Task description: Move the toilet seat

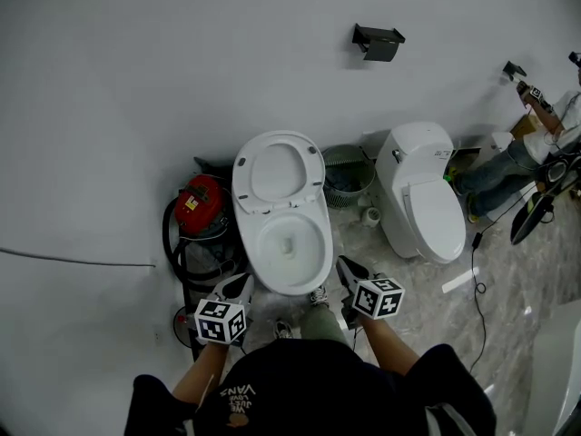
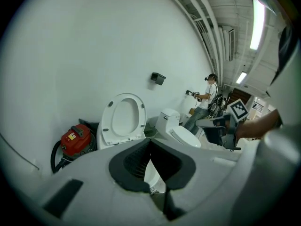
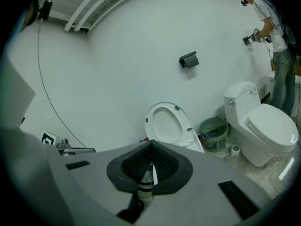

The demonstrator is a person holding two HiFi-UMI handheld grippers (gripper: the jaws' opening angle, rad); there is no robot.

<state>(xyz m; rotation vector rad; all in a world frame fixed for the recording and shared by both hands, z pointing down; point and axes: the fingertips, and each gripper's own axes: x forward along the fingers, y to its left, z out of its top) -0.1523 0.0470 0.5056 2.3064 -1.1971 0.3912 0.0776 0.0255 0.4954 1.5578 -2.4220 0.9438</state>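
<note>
A white toilet stands against the wall with its seat (image 1: 277, 175) raised upright over the open bowl (image 1: 290, 240). The raised seat (image 2: 123, 119) is straight ahead in the left gripper view and the seat (image 3: 168, 125) is also ahead in the right gripper view. My left gripper (image 1: 240, 287) hovers at the bowl's front left, short of the rim. At the bowl's front right hangs my right gripper (image 1: 346, 271). Both are shut with nothing between their fingers, and neither touches the toilet. The left gripper (image 2: 150, 141) and right gripper (image 3: 151, 144) show their jaws pressed together.
A red vacuum (image 1: 201, 205) with a black hose stands left of the toilet. A green basket (image 1: 348, 174) and a second toilet (image 1: 425, 203) with its lid down stand to the right. A black holder (image 1: 378, 42) hangs on the wall. A person (image 1: 536, 153) works at far right.
</note>
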